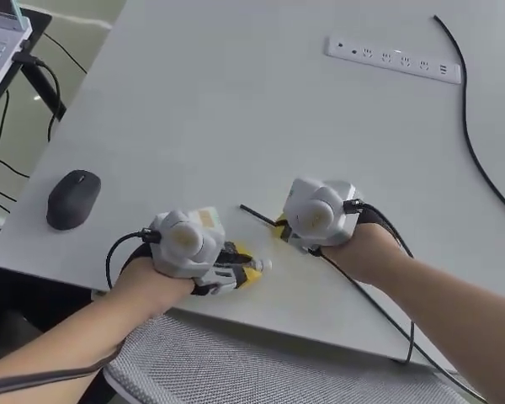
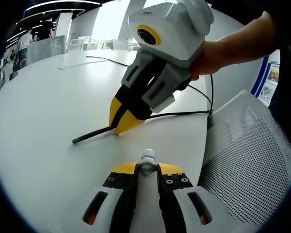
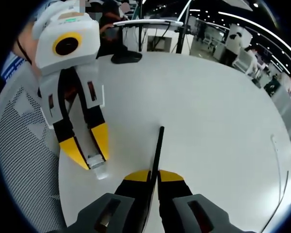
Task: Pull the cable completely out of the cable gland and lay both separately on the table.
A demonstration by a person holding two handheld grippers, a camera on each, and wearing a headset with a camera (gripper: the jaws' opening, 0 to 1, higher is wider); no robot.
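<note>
**White table (image 1: pixel 236 109): cable (image 3: pixel 158 145) and cable gland (image 2: pixel 147 159) held apart**

An open office lies behind the bench. The left gripper (image 2: pixel 146 170) is clamped on the small pale gland, low over the tabletop near its front edge. The right gripper (image 3: pixel 153 175) pinches the black cable near one end, and the free end runs out low across the table. A clear gap separates the two, so the cable looks fully out of the gland. Both are held low, probably so each can be laid down in its own spot
</note>
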